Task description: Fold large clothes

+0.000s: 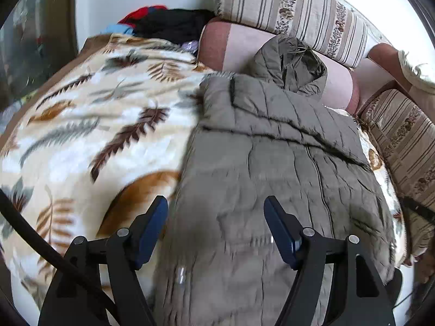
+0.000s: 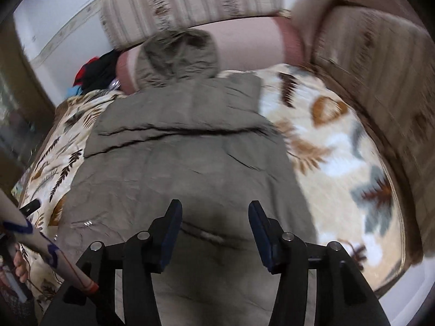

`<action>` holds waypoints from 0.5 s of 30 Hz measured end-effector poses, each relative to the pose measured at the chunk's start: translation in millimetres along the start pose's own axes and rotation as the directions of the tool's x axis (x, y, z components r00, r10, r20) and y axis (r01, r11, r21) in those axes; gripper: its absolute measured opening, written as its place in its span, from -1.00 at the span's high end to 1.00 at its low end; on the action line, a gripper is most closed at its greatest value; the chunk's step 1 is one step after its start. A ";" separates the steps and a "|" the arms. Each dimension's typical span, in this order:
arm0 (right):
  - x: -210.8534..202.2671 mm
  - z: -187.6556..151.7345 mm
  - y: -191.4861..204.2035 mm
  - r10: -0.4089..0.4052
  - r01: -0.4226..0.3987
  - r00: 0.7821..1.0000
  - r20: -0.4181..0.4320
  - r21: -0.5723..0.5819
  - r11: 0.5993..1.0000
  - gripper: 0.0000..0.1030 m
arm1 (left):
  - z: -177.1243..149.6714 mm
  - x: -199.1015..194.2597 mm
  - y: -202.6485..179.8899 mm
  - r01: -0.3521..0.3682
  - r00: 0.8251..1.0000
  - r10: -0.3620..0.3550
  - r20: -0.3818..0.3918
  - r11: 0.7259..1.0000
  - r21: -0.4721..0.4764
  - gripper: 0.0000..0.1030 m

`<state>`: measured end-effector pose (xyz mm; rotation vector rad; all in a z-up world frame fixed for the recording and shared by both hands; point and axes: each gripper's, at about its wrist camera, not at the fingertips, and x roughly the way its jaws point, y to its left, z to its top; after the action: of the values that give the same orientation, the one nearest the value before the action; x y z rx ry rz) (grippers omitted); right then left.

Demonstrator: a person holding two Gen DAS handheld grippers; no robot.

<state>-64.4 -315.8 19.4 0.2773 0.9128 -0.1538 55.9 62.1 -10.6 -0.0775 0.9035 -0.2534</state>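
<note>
Left gripper point(image 1: 216, 203) nearest the lens, dark blue pads spread wide, nothing pinched between them; it hovers over the lower part of the olive quilted jacket point(image 1: 272, 146), left pad at the jacket's left edge over the leaf-print blanket point(image 1: 81, 125), right pad above the jacket body. Jacket lies flat on the bed, running from 6 o'clock up toward 12–1 o'clock, hood point(image 1: 296, 62) at the top resting against a pink bolster point(image 1: 239, 43). A folded-over section crosses the chest as a dark crease. Striped cushions point(image 1: 293, 13) at 1 o'clock and 3 o'clock, pile of dark, red and blue clothes point(image 1: 163, 21) at 11 o'clock, black cable point(image 1: 40, 244) at 8 o'clock. Right wrist view, blurred: right gripper point(image 2: 215, 217) also spread apart and empty, both pads above the jacket's point(image 2: 185, 146) lower body, no contact visible. Hood point(image 2: 176, 57) at 12 o'clock from the gripper, against the bolster point(image 2: 250, 43). Blanket point(image 2: 339, 146) open at 2–4 o'clock, jacket fills centre and 9 o'clock. At 8 o'clock a person's sleeve point(image 2: 40, 239) with blue markings, partly cropped, fingers point(image 2: 20, 269) showing at the frame edge.
</note>
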 end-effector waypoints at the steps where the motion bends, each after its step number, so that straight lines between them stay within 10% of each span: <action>1: 2.6 3.9 8.1 0.004 -0.004 1.000 -0.002 -0.013 1.000 -0.07 | 3.7 6.8 -2.9 -0.006 1.000 0.006 0.011 1.000 0.011 -0.41; 15: 134.2 235.3 117.4 0.014 -0.013 1.000 -0.024 0.021 1.000 -0.42 | 20.0 112.1 -0.9 0.069 0.998 -0.069 -0.012 0.995 0.070 -0.41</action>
<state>224.0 -276.5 68.9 0.3054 0.9334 -0.1482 137.7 32.4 -84.0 -0.0426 0.9013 -0.3499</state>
